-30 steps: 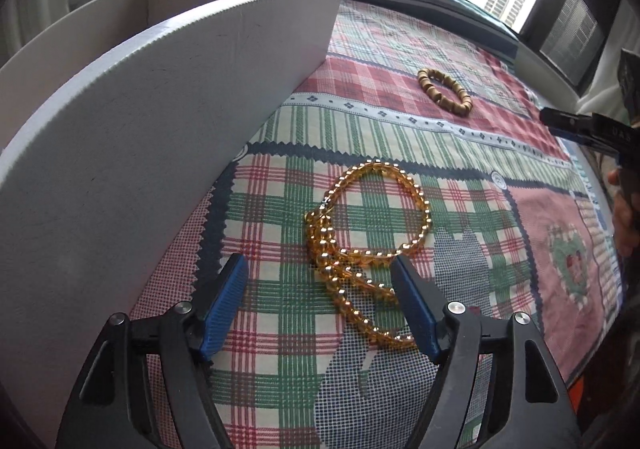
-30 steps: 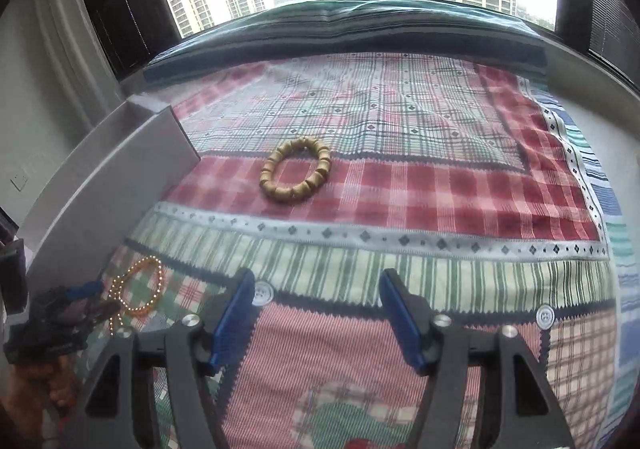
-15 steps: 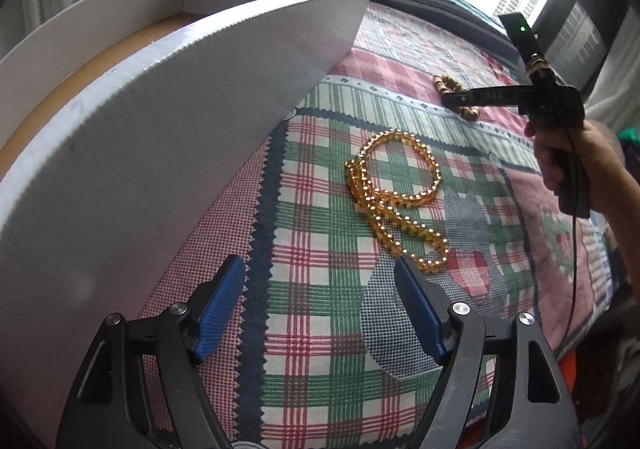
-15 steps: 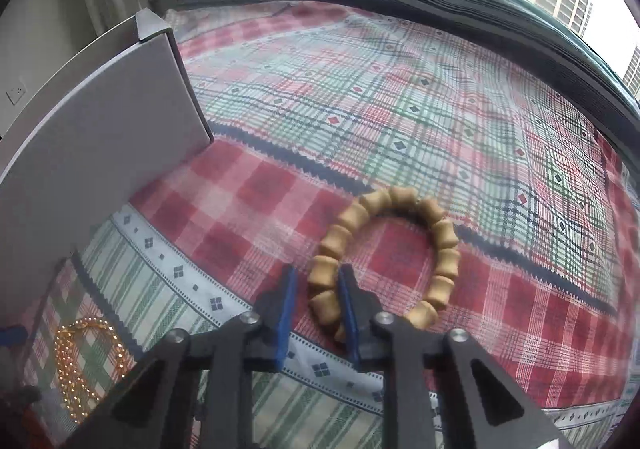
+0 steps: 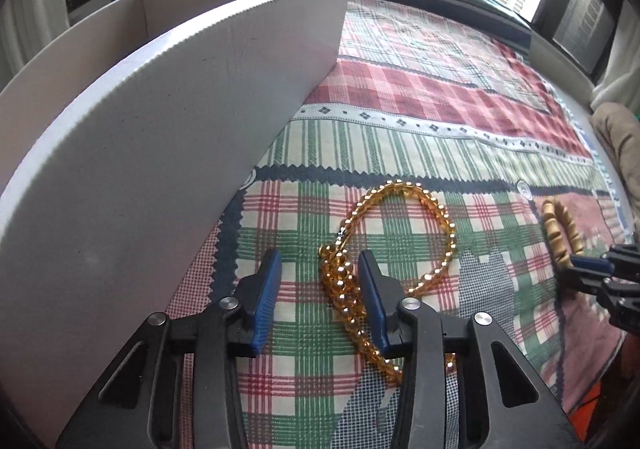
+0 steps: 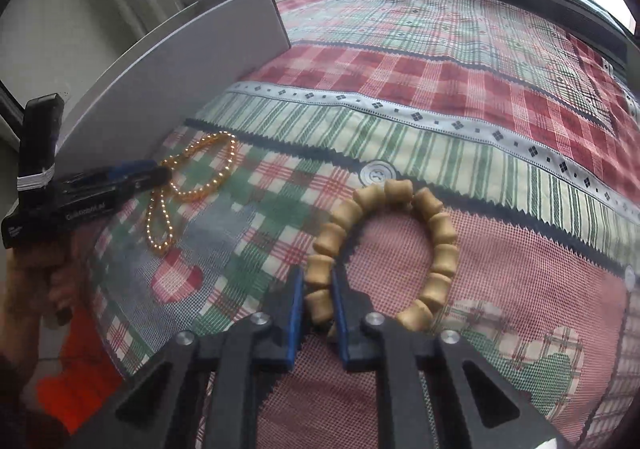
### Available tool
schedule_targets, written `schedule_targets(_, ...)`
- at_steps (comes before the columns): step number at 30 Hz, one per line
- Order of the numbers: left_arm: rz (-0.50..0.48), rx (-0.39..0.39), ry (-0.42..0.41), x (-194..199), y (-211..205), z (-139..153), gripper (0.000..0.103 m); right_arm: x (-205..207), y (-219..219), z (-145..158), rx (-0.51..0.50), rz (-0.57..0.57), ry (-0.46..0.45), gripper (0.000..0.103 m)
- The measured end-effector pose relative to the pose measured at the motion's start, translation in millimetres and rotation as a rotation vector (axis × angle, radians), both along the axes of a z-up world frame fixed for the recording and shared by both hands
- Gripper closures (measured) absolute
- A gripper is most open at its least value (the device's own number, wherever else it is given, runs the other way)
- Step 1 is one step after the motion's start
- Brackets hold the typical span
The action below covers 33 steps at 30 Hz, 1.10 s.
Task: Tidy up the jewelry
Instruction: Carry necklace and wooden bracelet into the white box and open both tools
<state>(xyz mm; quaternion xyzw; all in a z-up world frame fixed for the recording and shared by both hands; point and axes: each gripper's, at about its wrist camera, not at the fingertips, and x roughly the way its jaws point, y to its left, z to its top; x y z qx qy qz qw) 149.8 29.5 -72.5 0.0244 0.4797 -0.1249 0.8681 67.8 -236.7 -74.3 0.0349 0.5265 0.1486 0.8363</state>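
Observation:
An amber bead necklace (image 5: 400, 233) lies looped on the patchwork cloth (image 5: 420, 89). My left gripper (image 5: 320, 281) straddles its bunched strand. The jaws are closing, the beads sit against the right pad, and a gap remains at the left pad. In the right wrist view the left gripper (image 6: 160, 173) reaches the amber necklace (image 6: 200, 169) from the left. My right gripper (image 6: 318, 301) is shut on one side of a wooden bead bracelet (image 6: 440, 233), over a pink patch. The wooden bracelet (image 5: 560, 233) and right gripper (image 5: 592, 269) also show at the left wrist view's right edge.
A tall white cardboard box (image 5: 160, 129) with an open top stands along the cloth's left side, close to the necklace; it shows as a grey wall (image 6: 180, 77) in the right wrist view. A hand (image 6: 36, 277) holds the left gripper. Windows lie beyond the far edge.
My right gripper shut on the wooden bracelet and carried it off the red check patch toward the near side. My left gripper moved onto the amber necklace and its jaws narrowed.

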Motion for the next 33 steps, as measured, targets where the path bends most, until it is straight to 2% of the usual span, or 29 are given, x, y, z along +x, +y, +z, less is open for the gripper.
schedule_targets(1, -0.015, 0.0, 0.001, 1.4, -3.1, -0.3, 0.088, -5.3, -1.8, 0.4, -0.011, -0.005, -0.01, 0.088)
schedule_targets(4, -0.032, -0.031, 0.008, 2.6, -6.7, 0.0, 0.09, -11.6, -4.0, -1.4, -0.048, -0.014, -0.034, 0.086)
schedule_targets(6, -0.038, -0.099, 0.011, 0.8, -3.1, 6.3, 0.098, -11.4, -4.9, -4.5, -0.055, -0.02, -0.03, 0.08)
schedule_targets(9, -0.038, -0.181, 0.004, -3.9, 2.7, 23.7, 0.098, -9.0, 1.8, -3.7, -0.067, -0.003, -0.05, 0.074)
schedule_targets(11, -0.046, -0.233, -0.002, -7.7, 5.3, 38.0, 0.098, -7.4, 8.0, -4.5, -0.097, 0.006, -0.06, 0.075)
schedule_targets(12, -0.049, -0.256, -0.004, -9.8, 7.4, 45.2, 0.098, -8.1, 8.8, -3.1, -0.101, 0.004, -0.057, 0.088)
schedule_targets(13, -0.054, -0.282, -0.006, -12.2, 9.9, 52.4, 0.098, -8.6, 7.4, -0.8, -0.089, -0.001, -0.052, 0.088)
schedule_targets(17, -0.08, -0.349, -0.026, -22.3, 17.4, 82.4, 0.098, -13.0, -13.3, 22.7, 0.053, -0.066, -0.072, 0.088)
schedule_targets(22, -0.089, -0.376, -0.068, -39.5, 28.7, 122.4, 0.098, -25.6, -31.0, 69.3, 0.239, -0.101, -0.136, 0.088)
schedule_targets(29, -0.043, -0.445, -0.118, -66.3, 82.9, 189.1, 0.098, -18.7, 1.5, 132.3, 0.358, 0.011, -0.221, 0.088)
schedule_targets(33, 0.033, -0.427, -0.174, -80.7, 126.8, 221.9, 0.098, -4.1, 33.2, 166.2, 0.406, 0.098, -0.27, 0.088)
